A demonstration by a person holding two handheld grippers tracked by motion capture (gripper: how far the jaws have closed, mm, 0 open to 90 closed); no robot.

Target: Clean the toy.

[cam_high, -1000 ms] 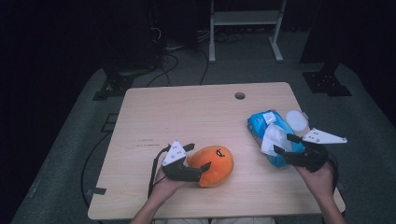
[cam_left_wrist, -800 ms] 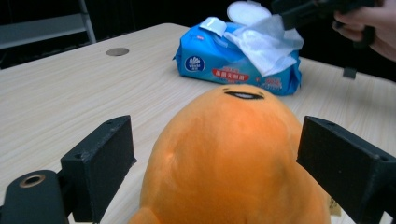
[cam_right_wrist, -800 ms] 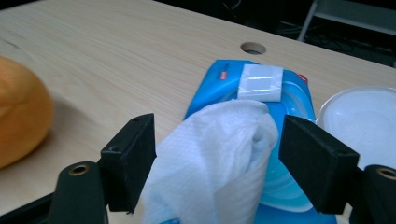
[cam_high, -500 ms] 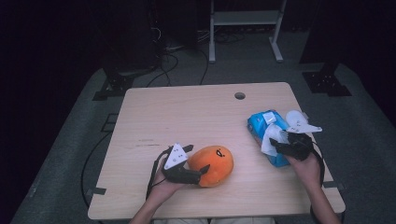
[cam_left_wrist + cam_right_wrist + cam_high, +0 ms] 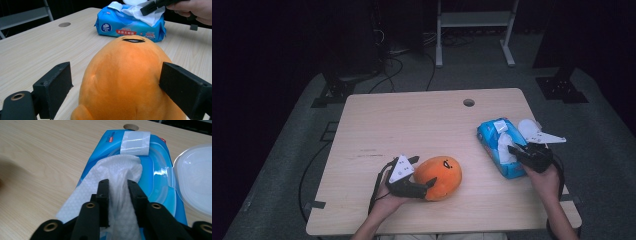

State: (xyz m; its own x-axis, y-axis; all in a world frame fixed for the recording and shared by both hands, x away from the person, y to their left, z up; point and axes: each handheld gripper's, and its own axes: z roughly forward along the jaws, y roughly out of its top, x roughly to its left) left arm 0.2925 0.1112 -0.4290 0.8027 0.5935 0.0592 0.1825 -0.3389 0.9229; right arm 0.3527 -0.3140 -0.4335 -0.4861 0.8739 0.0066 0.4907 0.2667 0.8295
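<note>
Right gripper view: wipe (image 5: 120, 182) end behind jaws

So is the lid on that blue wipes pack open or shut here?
Open. The clear lid is flipped out to the side of the wipes pack, and a white wipe sticks out of the opening, pinched by the right gripper.
</note>
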